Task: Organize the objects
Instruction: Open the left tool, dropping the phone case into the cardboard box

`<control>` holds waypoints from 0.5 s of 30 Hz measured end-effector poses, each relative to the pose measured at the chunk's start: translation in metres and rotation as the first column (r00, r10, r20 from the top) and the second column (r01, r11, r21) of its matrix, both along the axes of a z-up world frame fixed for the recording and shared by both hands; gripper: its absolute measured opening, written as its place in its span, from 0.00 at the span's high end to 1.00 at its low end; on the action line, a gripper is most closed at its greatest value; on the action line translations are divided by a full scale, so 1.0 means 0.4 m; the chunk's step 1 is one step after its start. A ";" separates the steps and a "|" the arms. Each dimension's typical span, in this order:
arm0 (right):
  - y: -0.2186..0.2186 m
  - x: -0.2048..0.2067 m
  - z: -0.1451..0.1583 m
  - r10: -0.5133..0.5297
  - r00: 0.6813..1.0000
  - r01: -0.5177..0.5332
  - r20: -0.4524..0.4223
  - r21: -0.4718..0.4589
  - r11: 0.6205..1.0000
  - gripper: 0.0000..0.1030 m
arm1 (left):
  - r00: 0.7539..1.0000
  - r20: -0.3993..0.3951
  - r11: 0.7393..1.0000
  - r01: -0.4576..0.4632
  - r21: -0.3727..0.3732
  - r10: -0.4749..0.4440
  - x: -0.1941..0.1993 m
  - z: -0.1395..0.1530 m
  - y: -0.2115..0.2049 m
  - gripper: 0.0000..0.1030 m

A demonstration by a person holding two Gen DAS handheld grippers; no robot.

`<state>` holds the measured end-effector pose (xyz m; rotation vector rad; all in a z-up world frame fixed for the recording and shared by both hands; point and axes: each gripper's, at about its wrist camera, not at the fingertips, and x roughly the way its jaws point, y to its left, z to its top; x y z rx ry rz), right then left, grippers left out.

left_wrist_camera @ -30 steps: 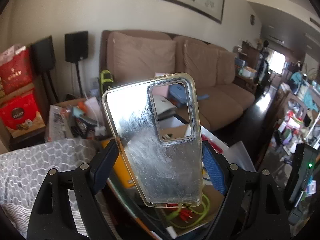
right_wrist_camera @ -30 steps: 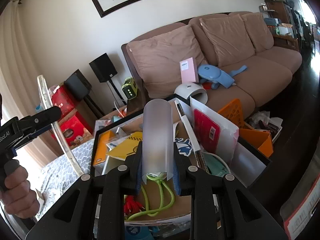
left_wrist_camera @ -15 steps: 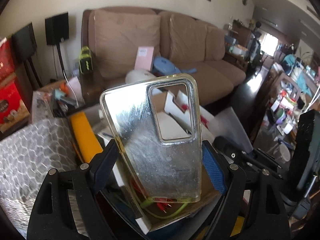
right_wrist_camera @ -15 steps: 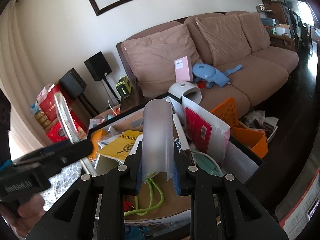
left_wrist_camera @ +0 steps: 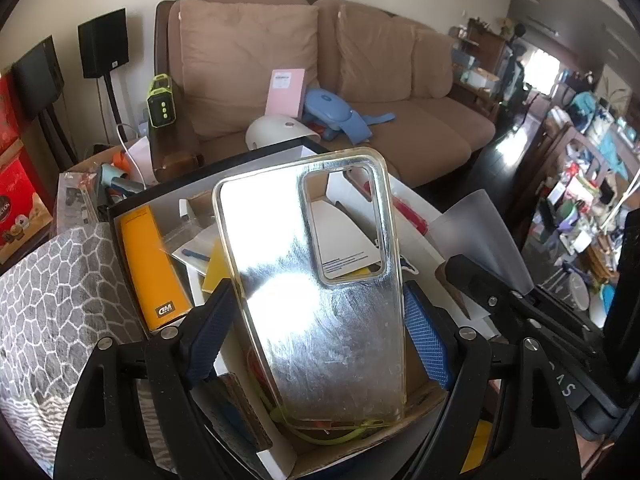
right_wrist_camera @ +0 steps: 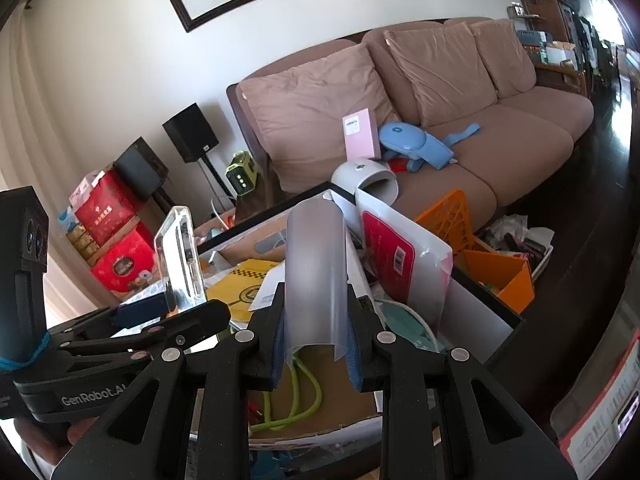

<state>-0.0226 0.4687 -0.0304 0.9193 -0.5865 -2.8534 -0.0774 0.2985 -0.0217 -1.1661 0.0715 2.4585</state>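
Note:
My left gripper [left_wrist_camera: 318,336] is shut on a clear phone case [left_wrist_camera: 320,300], gripped by its long edges and held upright over an open black-rimmed box [left_wrist_camera: 168,196] full of clutter. The right wrist view shows that case [right_wrist_camera: 180,256] edge-on at the left, with the left gripper [right_wrist_camera: 160,312] below it. My right gripper [right_wrist_camera: 316,344] is shut on a curved frosted plastic sheet [right_wrist_camera: 316,272], which arches up over the same box [right_wrist_camera: 272,216]. The sheet [left_wrist_camera: 480,232] also shows at the right of the left wrist view.
The box holds an orange carton [left_wrist_camera: 152,264], papers, a green cable [right_wrist_camera: 296,400] and a red-and-white packet [right_wrist_camera: 400,264]. A grey patterned cloth [left_wrist_camera: 52,300] lies left of it. Behind stands a brown sofa [right_wrist_camera: 480,148]. An orange basket [right_wrist_camera: 480,256] sits at the right.
The left gripper has carried the phone case down and toward the box, tipping further downward, and now sits close beside the right gripper. The right gripper and its sheet have stayed put.

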 end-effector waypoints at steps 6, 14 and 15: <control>-0.002 -0.004 -0.009 0.002 1.000 -0.002 0.012 0.008 1.000 0.77 | 1.000 0.021 1.000 -0.013 0.016 0.012 -0.007 -0.004 -0.014 0.22; 0.003 -0.009 -0.016 -0.014 1.000 0.014 0.019 0.021 1.000 0.77 | 0.987 0.150 0.994 -0.073 0.078 0.060 -0.053 -0.032 -0.048 0.23; 0.004 -0.009 -0.016 -0.015 1.000 0.015 0.019 0.022 1.000 0.77 | 0.983 0.179 0.993 -0.066 0.102 0.047 -0.060 -0.036 -0.055 0.23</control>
